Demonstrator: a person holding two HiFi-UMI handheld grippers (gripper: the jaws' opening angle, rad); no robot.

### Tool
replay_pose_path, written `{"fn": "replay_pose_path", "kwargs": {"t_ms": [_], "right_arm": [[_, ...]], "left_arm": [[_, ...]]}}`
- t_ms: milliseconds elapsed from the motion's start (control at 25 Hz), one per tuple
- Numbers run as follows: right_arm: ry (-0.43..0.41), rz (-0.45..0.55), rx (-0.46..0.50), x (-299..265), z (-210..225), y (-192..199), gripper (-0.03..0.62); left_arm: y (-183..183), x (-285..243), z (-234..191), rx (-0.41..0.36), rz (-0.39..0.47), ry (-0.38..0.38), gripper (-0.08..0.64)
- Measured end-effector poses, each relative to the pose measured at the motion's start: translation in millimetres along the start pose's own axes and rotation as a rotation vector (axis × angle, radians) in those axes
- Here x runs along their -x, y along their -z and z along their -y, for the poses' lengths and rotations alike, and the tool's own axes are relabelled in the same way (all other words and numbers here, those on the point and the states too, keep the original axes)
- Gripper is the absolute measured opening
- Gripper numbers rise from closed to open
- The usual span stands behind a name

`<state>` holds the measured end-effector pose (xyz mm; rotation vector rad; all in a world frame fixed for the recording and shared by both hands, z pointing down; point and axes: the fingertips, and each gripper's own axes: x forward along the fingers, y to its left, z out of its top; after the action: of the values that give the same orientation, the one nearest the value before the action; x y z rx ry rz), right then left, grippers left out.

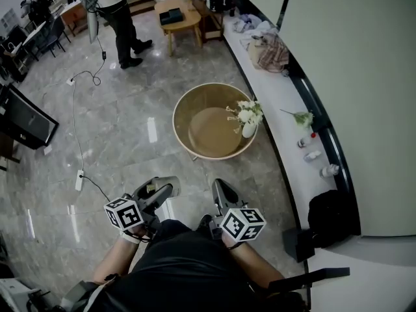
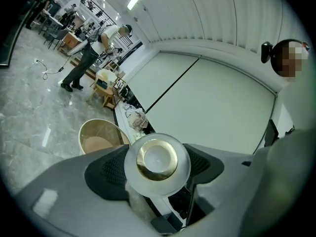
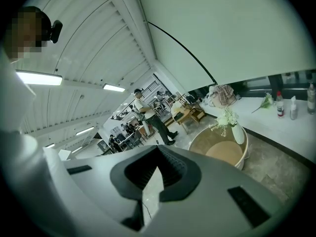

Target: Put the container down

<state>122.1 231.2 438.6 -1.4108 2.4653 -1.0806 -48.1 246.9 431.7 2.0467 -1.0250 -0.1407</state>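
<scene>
Container (image 2: 157, 163), clear with a gold ring round its mouth, sits clamped between the pads of the left tongs (image 1: 164, 190), held in the air near the person's lap, above the grey marble floor (image 1: 117, 142). The right tongs (image 3: 157, 173) are closed tip to tip with nothing between them.

Ahead on the floor stands a round tan tub (image 1: 185, 106), and a white vase (image 1: 249, 130) of pale flowers (image 1: 247, 112) stands inside it near its right rim. To the right, a long white surface (image 1: 286, 135) runs along the wall and carries a heap of cloth (image 1: 270, 51), a loose flower stem (image 1: 299, 117) and three small bottles (image 1: 312, 155), their labels too small to read. A cable (image 1: 75, 109) trails across the floor at left. Farther off, a person (image 1: 120, 15) stands beside a small wooden table (image 1: 177, 19).
</scene>
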Motion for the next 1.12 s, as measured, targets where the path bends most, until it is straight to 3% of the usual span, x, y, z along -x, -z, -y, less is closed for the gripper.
{"fn": "replay_pose_path", "kwargs": {"t_ms": [360, 600, 1120], "right_arm": [[0.010, -0.020, -0.011, -16, 4, -3, 0.006], [0.061, -0.020, -0.014, -33, 11, -4, 0.006], [0.143, -0.029, -0.034, -116, 2, -8, 0.006]], "left_arm": [[-9, -8, -16, 0.032, -0.007, -0.014, 0.342], [-20, -23, -36, 0.048, -0.036, 0.008, 0.342], [-80, -53, -111, 0.056, -0.105, 0.034, 0.342]]}}
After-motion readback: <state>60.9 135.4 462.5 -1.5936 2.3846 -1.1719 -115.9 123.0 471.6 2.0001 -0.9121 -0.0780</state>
